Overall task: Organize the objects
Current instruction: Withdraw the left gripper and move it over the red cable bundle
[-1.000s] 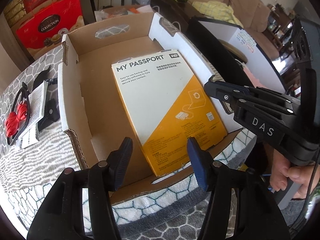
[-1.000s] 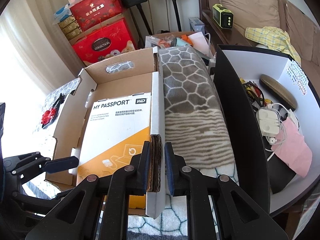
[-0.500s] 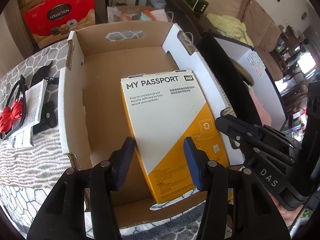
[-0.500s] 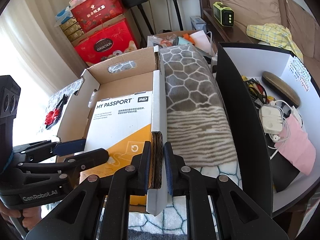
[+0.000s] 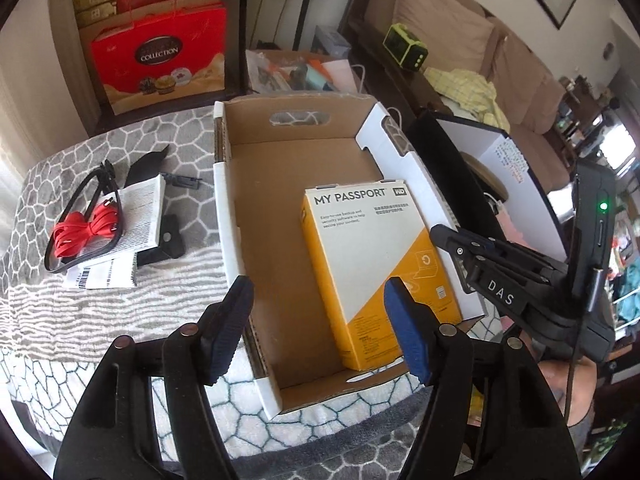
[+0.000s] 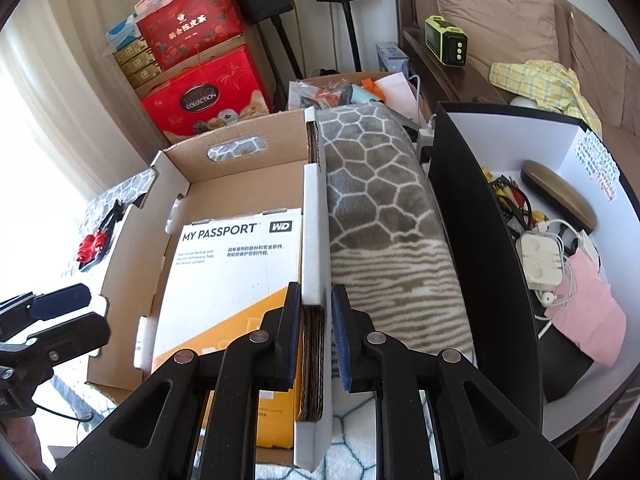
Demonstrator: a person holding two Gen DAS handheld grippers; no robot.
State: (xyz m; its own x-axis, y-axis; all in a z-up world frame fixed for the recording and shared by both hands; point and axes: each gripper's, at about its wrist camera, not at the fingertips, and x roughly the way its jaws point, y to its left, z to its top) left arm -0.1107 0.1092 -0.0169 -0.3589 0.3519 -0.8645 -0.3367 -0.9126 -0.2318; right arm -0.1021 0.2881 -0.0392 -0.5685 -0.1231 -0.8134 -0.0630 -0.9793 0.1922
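A white-and-yellow "MY PASSPORT" box point(image 5: 372, 264) lies flat in the open cardboard box point(image 5: 276, 216), against its right wall. My left gripper point(image 5: 320, 324) hovers above the box's near left corner. Its jaws are opening and nothing is between the pads. My right gripper point(image 6: 314, 320) is shut on the cardboard box's right wall point(image 6: 314, 240), one pad inside and one outside. In the left wrist view the right gripper point(image 5: 444, 240) reaches in from the right. The right wrist view shows the left gripper point(image 6: 76, 316) at the lower left.
On the patterned blanket point(image 5: 80, 312) left of the box lie a red cable point(image 5: 80, 228), a booklet point(image 5: 140, 216) and a black piece point(image 5: 168, 240). A black-and-white bin point(image 6: 480, 240) with cables and earphones stands to the right. Red gift boxes point(image 5: 160, 60) stand behind.
My left gripper has pulled up and to the left, off the MY PASSPORT box, and its jaws stand wider. The box stays flat in the cardboard box. The right gripper keeps its hold.
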